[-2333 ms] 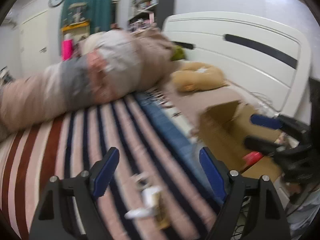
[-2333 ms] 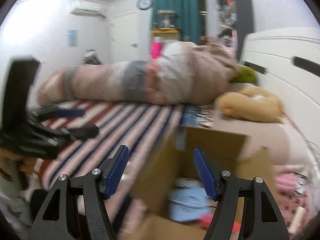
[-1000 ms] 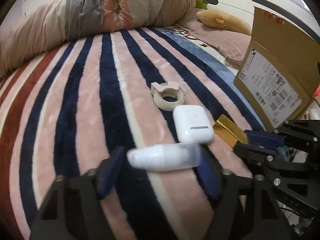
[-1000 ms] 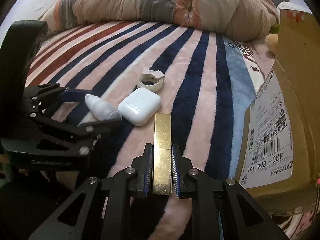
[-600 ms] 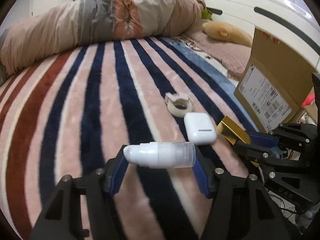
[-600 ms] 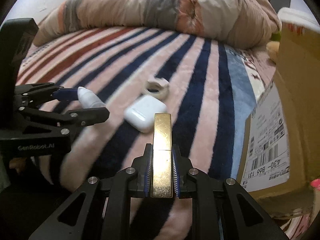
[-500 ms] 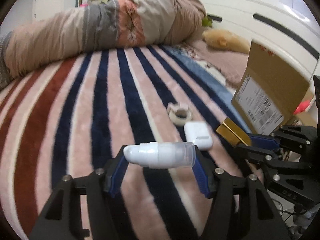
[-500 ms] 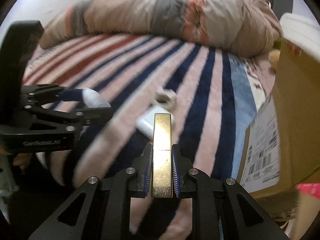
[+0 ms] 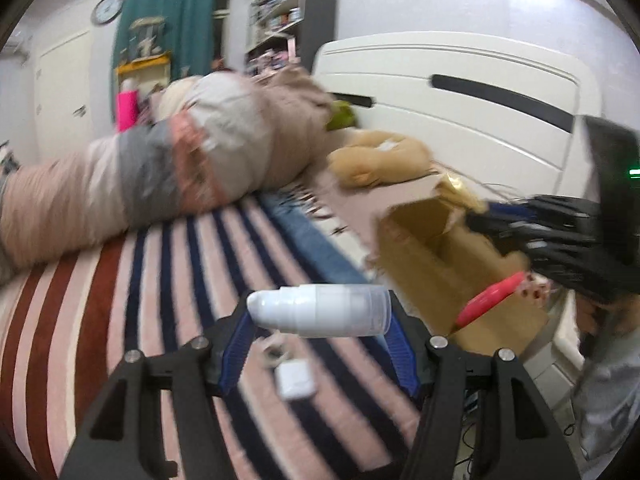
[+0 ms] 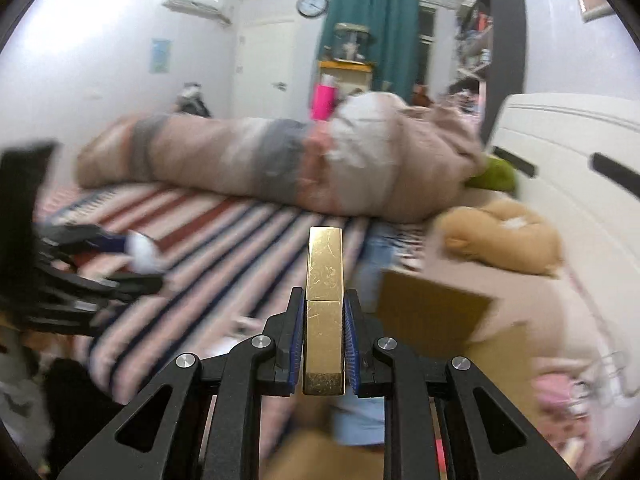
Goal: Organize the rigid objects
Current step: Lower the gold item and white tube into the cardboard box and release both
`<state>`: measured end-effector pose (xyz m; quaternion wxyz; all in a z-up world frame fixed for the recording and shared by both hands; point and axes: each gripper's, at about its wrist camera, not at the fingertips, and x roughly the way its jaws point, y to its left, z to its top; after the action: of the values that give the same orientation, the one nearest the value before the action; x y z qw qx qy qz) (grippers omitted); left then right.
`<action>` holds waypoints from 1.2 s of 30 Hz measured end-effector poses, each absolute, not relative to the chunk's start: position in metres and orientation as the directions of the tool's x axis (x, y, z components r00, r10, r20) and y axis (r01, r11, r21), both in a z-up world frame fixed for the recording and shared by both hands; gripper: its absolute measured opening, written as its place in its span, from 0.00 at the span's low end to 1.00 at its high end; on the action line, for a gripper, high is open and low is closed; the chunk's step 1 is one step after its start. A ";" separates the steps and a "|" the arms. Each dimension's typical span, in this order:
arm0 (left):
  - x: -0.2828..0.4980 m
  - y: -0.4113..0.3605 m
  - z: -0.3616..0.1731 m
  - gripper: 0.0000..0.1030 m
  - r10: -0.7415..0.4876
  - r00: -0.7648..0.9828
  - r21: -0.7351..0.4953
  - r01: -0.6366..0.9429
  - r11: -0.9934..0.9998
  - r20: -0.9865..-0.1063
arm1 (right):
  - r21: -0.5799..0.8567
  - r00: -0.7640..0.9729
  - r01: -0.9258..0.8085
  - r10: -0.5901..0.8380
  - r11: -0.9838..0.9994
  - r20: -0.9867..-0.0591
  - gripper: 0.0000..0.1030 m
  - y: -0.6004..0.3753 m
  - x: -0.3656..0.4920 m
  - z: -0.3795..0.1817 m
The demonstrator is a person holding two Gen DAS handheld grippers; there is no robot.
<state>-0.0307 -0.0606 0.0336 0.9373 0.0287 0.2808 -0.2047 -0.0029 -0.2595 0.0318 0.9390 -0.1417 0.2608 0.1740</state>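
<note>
My left gripper [image 9: 318, 334] is shut on a white pump bottle [image 9: 318, 317], held crosswise above the striped bed. My right gripper [image 10: 323, 344] is shut on a gold rectangular bar [image 10: 324, 300], held upright above an open cardboard box [image 10: 432, 312]. In the left wrist view the right gripper [image 9: 476, 212] holds the gold bar [image 9: 460, 190] over the box [image 9: 436, 264]. A white earbud case [image 9: 295, 378] and a tape ring [image 9: 274, 350] lie on the blanket below. The left gripper with the bottle [image 10: 142, 254] shows at the left of the right wrist view.
A rolled duvet [image 9: 160, 176] lies across the far side of the bed. A tan plush toy [image 9: 380, 162] lies by the white headboard [image 9: 480, 108]. A red item [image 9: 488, 300] sticks out of the box. A blue item [image 10: 356, 420] lies inside it.
Both grippers have lifted off the bed with their objects and swung right toward the box. The earbud case and tape ring stayed on the blanket.
</note>
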 end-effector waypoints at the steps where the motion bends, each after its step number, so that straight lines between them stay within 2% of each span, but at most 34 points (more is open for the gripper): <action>1: -0.027 -0.075 0.039 0.56 -0.380 0.754 -0.049 0.421 0.906 -0.536 | -0.187 0.781 -0.395 0.222 0.899 -0.583 0.13 -0.270 0.012 0.026; 6: -0.010 -0.131 0.051 0.56 -0.421 0.715 -0.024 0.493 0.869 -0.558 | -0.316 0.710 -0.364 0.041 0.876 -0.703 0.13 -0.296 0.057 -0.015; 10: 0.002 -0.168 0.056 0.56 -0.425 0.690 0.009 0.530 0.848 -0.586 | -0.321 0.679 -0.357 0.008 0.878 -0.734 0.13 -0.313 0.065 -0.035; 18: 0.038 -0.223 0.038 0.56 -0.381 0.618 0.077 0.584 0.808 -0.687 | -0.307 0.691 -0.353 0.025 0.884 -0.723 0.13 -0.324 0.058 -0.040; 28: 0.074 -0.252 0.017 0.56 -0.304 0.587 0.133 0.584 0.801 -0.750 | -0.259 0.708 -0.332 0.058 0.907 -0.704 0.14 -0.333 0.053 -0.034; 30: 0.078 -0.254 0.014 0.58 -0.295 0.589 0.137 0.579 0.804 -0.753 | -0.258 0.710 -0.329 0.058 0.908 -0.702 0.14 -0.332 0.050 -0.032; 34: 0.076 -0.249 0.017 0.68 -0.293 0.617 0.144 0.559 0.817 -0.730 | -0.271 0.718 -0.328 0.052 0.905 -0.694 0.15 -0.329 0.043 -0.029; 36: 0.074 -0.244 0.020 0.68 -0.302 0.626 0.138 0.554 0.821 -0.719 | -0.278 0.724 -0.328 0.051 0.903 -0.688 0.16 -0.327 0.039 -0.026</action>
<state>0.0735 -0.2441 0.0203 0.8844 0.1760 0.3582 -0.2418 0.0392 -0.3273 -0.0260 0.9079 -0.1939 0.3568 0.1043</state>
